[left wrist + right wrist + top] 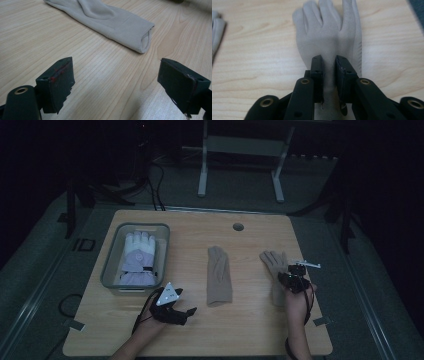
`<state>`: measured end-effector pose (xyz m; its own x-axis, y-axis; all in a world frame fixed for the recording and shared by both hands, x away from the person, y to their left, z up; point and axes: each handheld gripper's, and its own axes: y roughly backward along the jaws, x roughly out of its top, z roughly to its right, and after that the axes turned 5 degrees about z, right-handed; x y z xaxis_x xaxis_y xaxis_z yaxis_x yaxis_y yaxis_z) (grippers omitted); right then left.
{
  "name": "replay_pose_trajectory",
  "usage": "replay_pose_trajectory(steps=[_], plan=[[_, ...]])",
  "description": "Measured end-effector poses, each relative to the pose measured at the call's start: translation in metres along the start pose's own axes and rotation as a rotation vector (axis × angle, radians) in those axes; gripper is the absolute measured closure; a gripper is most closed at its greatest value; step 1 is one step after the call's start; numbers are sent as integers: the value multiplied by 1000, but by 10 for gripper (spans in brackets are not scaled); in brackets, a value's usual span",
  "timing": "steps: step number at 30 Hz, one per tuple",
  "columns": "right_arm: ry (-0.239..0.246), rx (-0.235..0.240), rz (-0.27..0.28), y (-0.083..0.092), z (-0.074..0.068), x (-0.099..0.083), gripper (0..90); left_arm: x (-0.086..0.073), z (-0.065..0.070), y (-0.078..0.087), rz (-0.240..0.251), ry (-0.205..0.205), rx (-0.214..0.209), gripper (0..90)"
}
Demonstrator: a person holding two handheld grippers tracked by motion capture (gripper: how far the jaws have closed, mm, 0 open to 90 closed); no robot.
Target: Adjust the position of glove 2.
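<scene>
Right gripper view: right gripper jaws nearly closed, pinching a fold of the beige glove, which lies flat, fingers pointing away, near the table's right edge; left gripper jaws wide apart, holding nothing, just short of second beige glove cuff at table centre; grey bin far left

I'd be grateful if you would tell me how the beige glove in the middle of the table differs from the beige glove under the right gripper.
The middle glove lies folded narrow, fingers together; the right-hand glove lies flat with fingers spread. The middle glove lies apart from both grippers, its open cuff facing the open left gripper; the right-hand glove has the right gripper with its jaws nearly closed over its wrist part. Both are beige, knit-looking, and rest on the wooden table.
</scene>
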<state>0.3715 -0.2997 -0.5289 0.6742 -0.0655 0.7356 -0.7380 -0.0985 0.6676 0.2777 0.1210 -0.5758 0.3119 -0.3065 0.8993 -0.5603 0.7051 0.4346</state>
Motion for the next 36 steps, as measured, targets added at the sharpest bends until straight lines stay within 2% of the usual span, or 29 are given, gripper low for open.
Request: replay_pose_trajectory(steps=[4, 7, 13, 17, 18, 20, 22, 23, 28, 30, 31, 34, 36], plan=[[0, 6, -22, -10, 0, -10, 745, 0, 0, 0, 1, -1, -1, 141], [-5, 9, -14, -12, -1, -14, 727, 0, 0, 0, -1, -1, -2, 141], [-7, 40, -17, -12, -2, -12, 593, 0, 0, 0, 1, -1, -1, 142], [24, 94, -17, -8, -2, -9, 489, 0, 0, 0, -1, 0, -3, 141], [36, 127, -17, -7, -1, -7, 454, 0, 0, 0, -1, 1, -3, 141], [52, 152, -4, -4, -1, -4, 395, 0, 0, 0, -2, 0, -3, 141], [42, 186, -3, 0, 1, -1, 237, 0, 0, 0, -2, -1, -4, 141], [43, 213, -3, 1, 2, 1, 198, 0, 0, 0, -1, -1, -4, 141], [105, 274, 4, 8, 11, 8, 165, 0, 0, 0, -3, 0, -4, 142], [111, 299, 3, 10, 15, 11, 167, 0, 0, 0, -3, 0, -3, 142], [131, 323, 12, 11, 18, 12, 167, 0, 0, 0, -3, 0, -4, 141], [157, 358, 13, 12, 25, 15, 169, 0, 0, 0, -3, 0, -3, 141], [183, 351, 5, 12, 29, 17, 167, 0, 0, 0, -3, 2, -4, 142]])
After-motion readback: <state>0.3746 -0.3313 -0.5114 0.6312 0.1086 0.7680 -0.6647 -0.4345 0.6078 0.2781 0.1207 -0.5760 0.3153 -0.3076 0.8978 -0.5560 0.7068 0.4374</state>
